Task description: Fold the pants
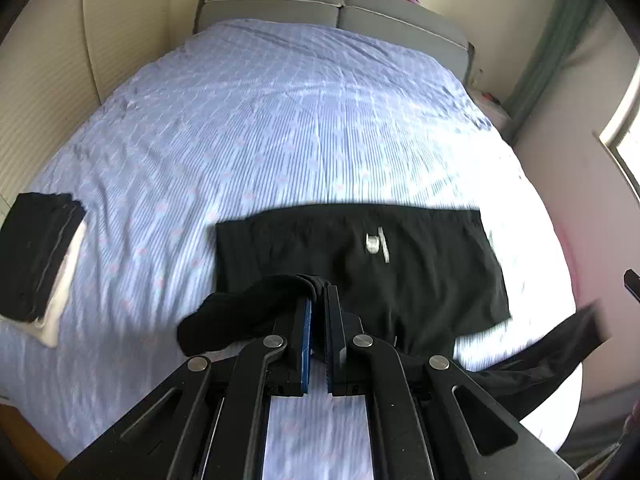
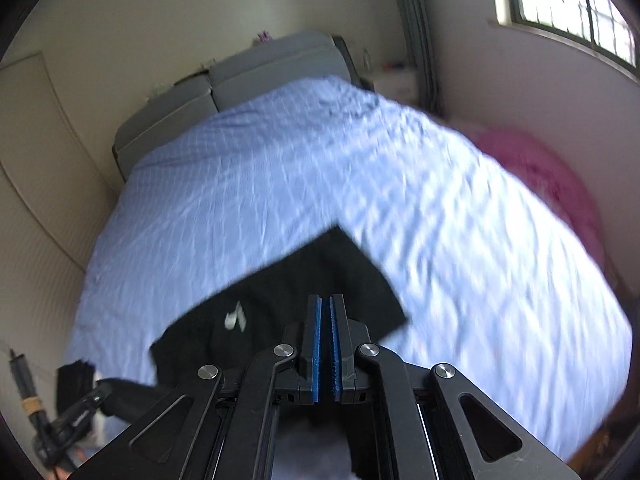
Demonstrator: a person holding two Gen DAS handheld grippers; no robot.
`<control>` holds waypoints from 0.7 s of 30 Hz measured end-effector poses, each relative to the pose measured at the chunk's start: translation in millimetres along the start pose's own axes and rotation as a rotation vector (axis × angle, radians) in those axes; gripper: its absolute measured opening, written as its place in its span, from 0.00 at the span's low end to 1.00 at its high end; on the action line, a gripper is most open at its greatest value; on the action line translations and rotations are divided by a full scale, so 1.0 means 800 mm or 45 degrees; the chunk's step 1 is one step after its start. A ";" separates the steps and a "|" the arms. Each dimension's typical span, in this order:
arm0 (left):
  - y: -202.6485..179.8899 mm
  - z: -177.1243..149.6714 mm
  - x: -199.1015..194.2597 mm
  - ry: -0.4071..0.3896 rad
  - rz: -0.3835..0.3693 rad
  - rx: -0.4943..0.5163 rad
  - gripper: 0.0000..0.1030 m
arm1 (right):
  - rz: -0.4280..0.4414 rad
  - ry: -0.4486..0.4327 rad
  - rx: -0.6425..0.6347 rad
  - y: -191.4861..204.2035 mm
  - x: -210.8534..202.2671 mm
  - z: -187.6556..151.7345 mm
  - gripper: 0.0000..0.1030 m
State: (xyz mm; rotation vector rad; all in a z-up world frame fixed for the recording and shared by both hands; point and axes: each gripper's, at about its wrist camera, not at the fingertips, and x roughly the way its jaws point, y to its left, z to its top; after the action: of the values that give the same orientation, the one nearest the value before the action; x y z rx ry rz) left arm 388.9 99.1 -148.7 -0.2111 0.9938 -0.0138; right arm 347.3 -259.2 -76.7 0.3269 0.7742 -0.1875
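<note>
Black pants (image 1: 360, 264) on bed, hem bunched in clamped left hand-held gripper (image 1: 319, 300); right hand-held gripper (image 2: 325, 308) closed, empty.

Motion blur smears the far edge of the black pants (image 1: 360, 264) and the trailing leg that runs off toward the right, so its end cannot be made out. The small white label (image 1: 376, 244) is too blurred to read. The left tool (image 1: 318, 308) hides the cloth bunched between its fingers. In the right wrist view, the right tool (image 2: 325, 332) covers the near pants edge, and whether it pinches fabric cannot be told

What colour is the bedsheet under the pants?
Light blue bedsheet with fine stripes, clearest in the left wrist view.
</note>
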 end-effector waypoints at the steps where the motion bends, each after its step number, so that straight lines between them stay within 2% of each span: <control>1: -0.003 0.010 0.011 0.001 -0.006 -0.015 0.07 | 0.010 -0.016 -0.012 0.005 0.011 0.014 0.06; 4: -0.005 0.047 0.054 0.017 0.007 -0.045 0.07 | 0.047 0.005 -0.064 0.022 0.079 0.060 0.06; 7: -0.007 0.064 0.086 0.026 0.059 -0.033 0.07 | 0.017 0.052 -0.082 0.027 0.130 0.083 0.09; 9: -0.010 0.064 0.100 0.046 0.073 -0.022 0.07 | -0.020 0.087 -0.095 0.025 0.149 0.077 0.31; 10: -0.012 0.061 0.106 0.058 0.087 -0.017 0.07 | -0.021 0.104 -0.100 0.022 0.157 0.071 0.50; 11: -0.012 0.057 0.109 0.062 0.098 -0.010 0.07 | -0.021 0.130 -0.089 0.013 0.168 0.058 0.55; 14: -0.017 0.045 0.117 0.067 0.140 0.026 0.07 | -0.013 0.223 -0.056 -0.013 0.198 0.017 0.55; 16: -0.021 0.038 0.121 0.080 0.154 0.054 0.07 | 0.002 0.326 -0.054 -0.026 0.221 -0.012 0.55; 21: -0.026 0.028 0.135 0.111 0.181 0.096 0.07 | -0.003 0.522 -0.084 -0.043 0.274 -0.067 0.55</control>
State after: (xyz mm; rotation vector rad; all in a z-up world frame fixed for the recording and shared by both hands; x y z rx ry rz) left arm 468.1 71.0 -222.6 -0.0712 1.0910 0.0698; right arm 456.5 -282.1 -275.9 0.3054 1.1831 -0.0972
